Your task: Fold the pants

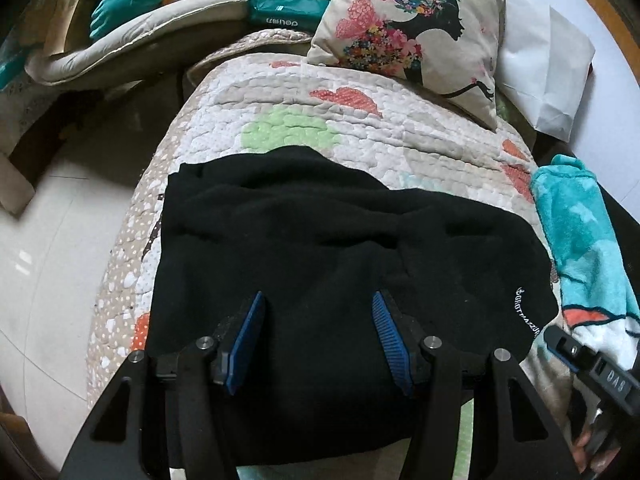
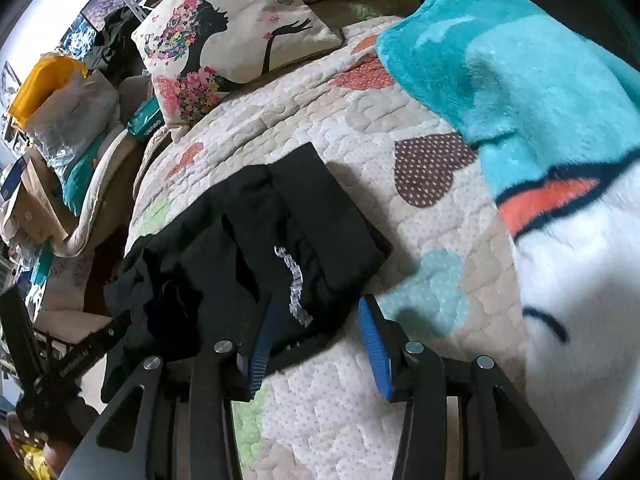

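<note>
— On the quilted bedspread (image 1: pixel 280 92), how far are the black pants (image 1: pixel 320 240)?
— Folded into a compact bundle already, I judge; perhaps only smoothing is left.
— And the grippers?
— Left gripper (image 1: pixel 318 304) above the bundle, right gripper (image 2: pixel 316 312) at its edge; both wide open, holding nothing.

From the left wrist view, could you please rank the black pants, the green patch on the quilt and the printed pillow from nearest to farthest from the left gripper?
1. Black pants: directly under the open left gripper.
2. Green patch: on the quilt, just beyond the pants' far edge.
3. Printed pillow: farthest, at the back right.
</note>
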